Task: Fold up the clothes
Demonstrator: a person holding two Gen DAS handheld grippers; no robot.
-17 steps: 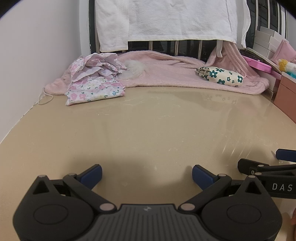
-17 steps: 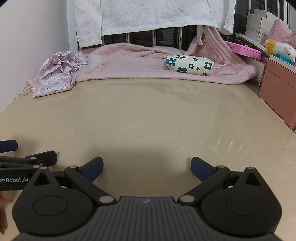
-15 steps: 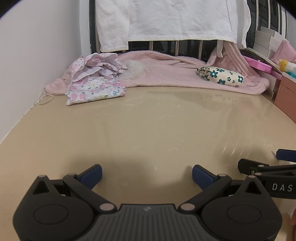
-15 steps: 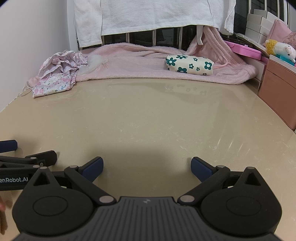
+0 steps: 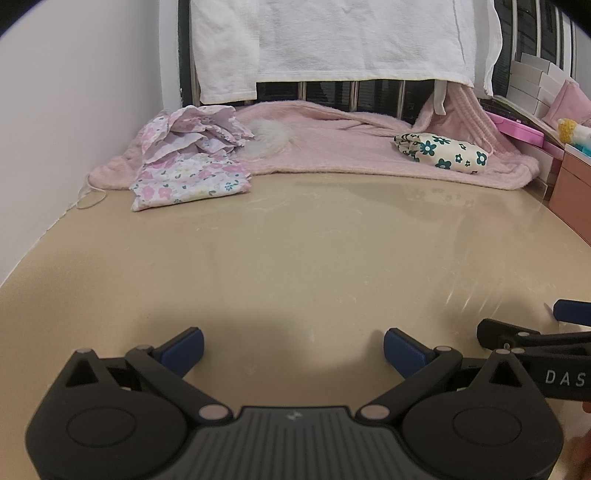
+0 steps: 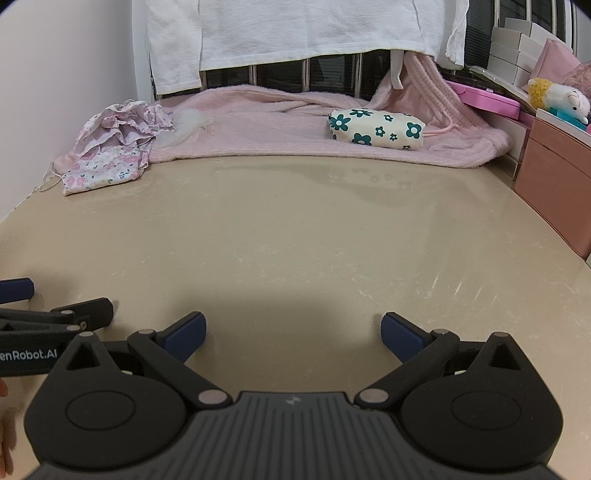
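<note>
the crumpled pink floral garments [image 5: 188, 162] lie in a heap at the far left of the glossy beige tabletop [image 5: 295, 251], partly on a fuzzy pink blanket [image 5: 332, 147] spread along the back edge. further right on that blanket sits a folded cream cloth with dark green flowers [image 5: 439, 151]. both are well apart from the tools. the left gripper [image 5: 293, 345] hovers over bare tabletop near the front, its blue-padded jaws spread wide, nothing between them. the right gripper [image 6: 291, 332] is just beside it, likewise splayed fully and empty. a white towel [image 6: 295, 33] hangs over the rail behind. pink boxes [image 6: 554, 173] and a white plush toy [image 6: 557, 98] stand at the right.
</note>
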